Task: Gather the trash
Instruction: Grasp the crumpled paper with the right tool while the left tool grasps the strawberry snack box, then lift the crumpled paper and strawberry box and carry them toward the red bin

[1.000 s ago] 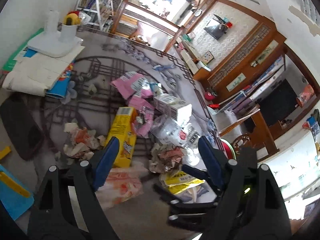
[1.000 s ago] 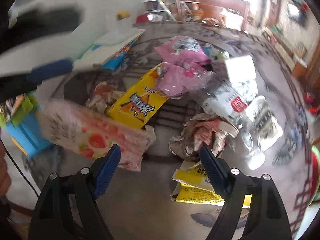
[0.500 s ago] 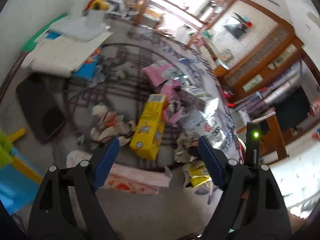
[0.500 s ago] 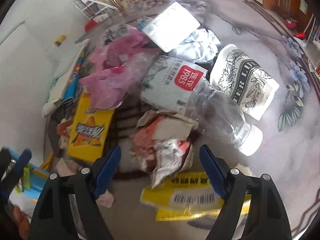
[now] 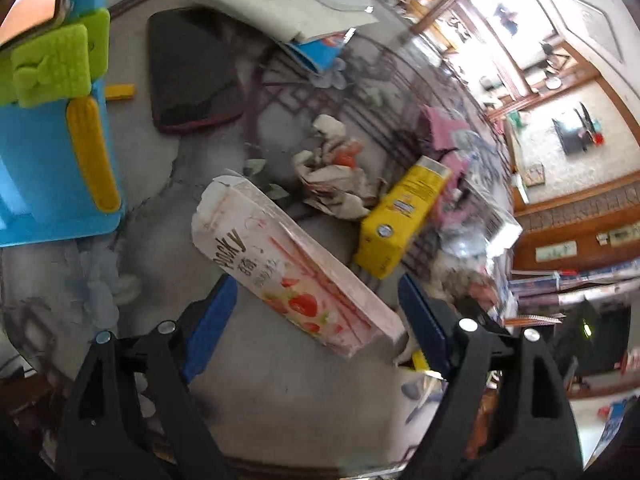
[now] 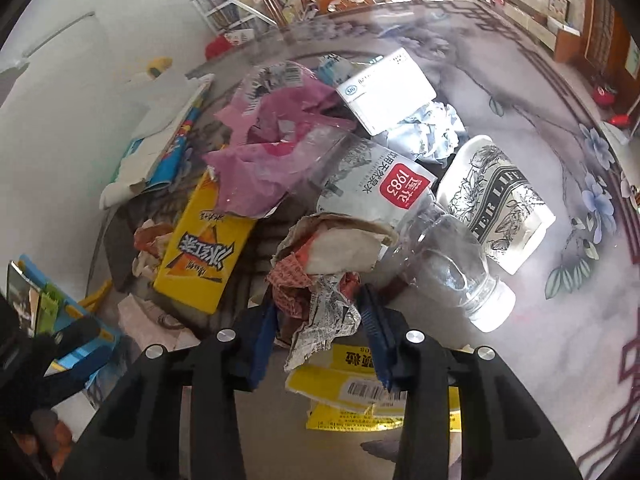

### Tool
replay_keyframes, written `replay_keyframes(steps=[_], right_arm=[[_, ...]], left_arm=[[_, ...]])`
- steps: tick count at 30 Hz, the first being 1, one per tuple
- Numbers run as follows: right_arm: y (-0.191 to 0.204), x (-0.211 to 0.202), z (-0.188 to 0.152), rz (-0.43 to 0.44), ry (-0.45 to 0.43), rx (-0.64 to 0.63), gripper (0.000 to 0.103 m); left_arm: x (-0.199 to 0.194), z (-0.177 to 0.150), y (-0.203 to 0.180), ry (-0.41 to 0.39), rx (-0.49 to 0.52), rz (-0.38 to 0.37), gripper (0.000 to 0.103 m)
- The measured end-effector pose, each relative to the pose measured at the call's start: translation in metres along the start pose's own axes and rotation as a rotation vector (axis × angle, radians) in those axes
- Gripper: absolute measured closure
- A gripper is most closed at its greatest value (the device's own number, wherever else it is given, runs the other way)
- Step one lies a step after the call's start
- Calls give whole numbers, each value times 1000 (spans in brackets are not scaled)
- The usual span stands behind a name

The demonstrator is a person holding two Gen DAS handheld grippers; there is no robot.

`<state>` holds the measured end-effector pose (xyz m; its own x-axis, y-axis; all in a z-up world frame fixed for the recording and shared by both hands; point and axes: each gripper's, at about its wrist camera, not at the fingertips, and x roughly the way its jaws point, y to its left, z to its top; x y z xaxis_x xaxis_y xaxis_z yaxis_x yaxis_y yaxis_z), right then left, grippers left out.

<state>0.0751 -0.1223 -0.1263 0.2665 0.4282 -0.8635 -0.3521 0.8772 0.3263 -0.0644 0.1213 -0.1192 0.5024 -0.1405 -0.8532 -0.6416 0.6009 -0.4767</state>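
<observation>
Trash lies heaped on a patterned table (image 6: 540,128). My right gripper (image 6: 318,320) is shut on a crumpled paper wad (image 6: 324,268) at the front of the heap. Behind it lie a clear plastic bottle (image 6: 404,216), a paper cup (image 6: 500,208), a yellow drink carton (image 6: 204,256), pink wrappers (image 6: 272,144) and a white box (image 6: 386,92). A flat yellow wrapper (image 6: 360,396) lies under the gripper. My left gripper (image 5: 316,308) is open, its jaws either side of a pink Pocky box (image 5: 288,264), not touching it. The yellow carton (image 5: 400,220) and another crumpled wad (image 5: 336,176) lie beyond.
A blue and green plastic toy (image 5: 52,120) stands at the left. A black pad (image 5: 192,68) and stacked papers and books (image 5: 288,4) lie behind it. A room with wooden furniture lies beyond the table's right edge.
My right gripper has moved forward and closed on the crumpled paper wad. My left gripper has swung left and down toward the Pocky box, which now sits between its open jaws.
</observation>
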Motion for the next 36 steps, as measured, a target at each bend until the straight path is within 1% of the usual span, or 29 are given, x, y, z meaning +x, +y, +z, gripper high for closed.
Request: replay_keyframes(steps=[3,5,7,10,12,13,14,15,17,18,20,24,29,32,36], right_arm=[[-2,-5,-5,-2,-6,-7,64],[-2,-7,-8,-5,-10,-7,64],[-4,-11,-11,-14,-17,-10,64],[-8,-19,-13,-22,-33,-10,64],[-11,-25,-14,-25,-48,-6,64],[-12,-28,-14,-27,-56,-2,64],[-13,-31,-15,-28,-63,2,64],[-14,-33,-15,-28,-69,7,64],[-17,-37,-17,-25,-80,23,64],[-18,-38,-18,-25,-83,27,64],[-19,-41,-19,-22,-89,37,64],[-18,-47,-20,-14,-104,44,64],[-10,-56,-22,-13,-129,25,64],[-8,-59,-24,-11,-135,25,64],[-5,-68,-25,-8,-156,22,64]], left_arm=[[15,6,-3,6,-33,20,21],[27,8,-9,30,-29,28,21],[36,9,-18,34,3,39,21],[46,5,-34,59,82,30,21],[50,0,-41,68,131,28,25],[53,-2,-43,80,153,28,37],[55,-3,-43,86,160,23,41],[54,-2,-42,81,163,11,43],[50,-1,-41,76,164,-15,61],[47,0,-40,72,169,-33,66],[41,0,-44,66,190,-61,90],[33,-6,-50,65,251,-68,91],[29,-11,-63,64,302,-94,100],[23,-13,-70,43,335,-105,100],[7,-15,-80,-13,394,-109,101]])
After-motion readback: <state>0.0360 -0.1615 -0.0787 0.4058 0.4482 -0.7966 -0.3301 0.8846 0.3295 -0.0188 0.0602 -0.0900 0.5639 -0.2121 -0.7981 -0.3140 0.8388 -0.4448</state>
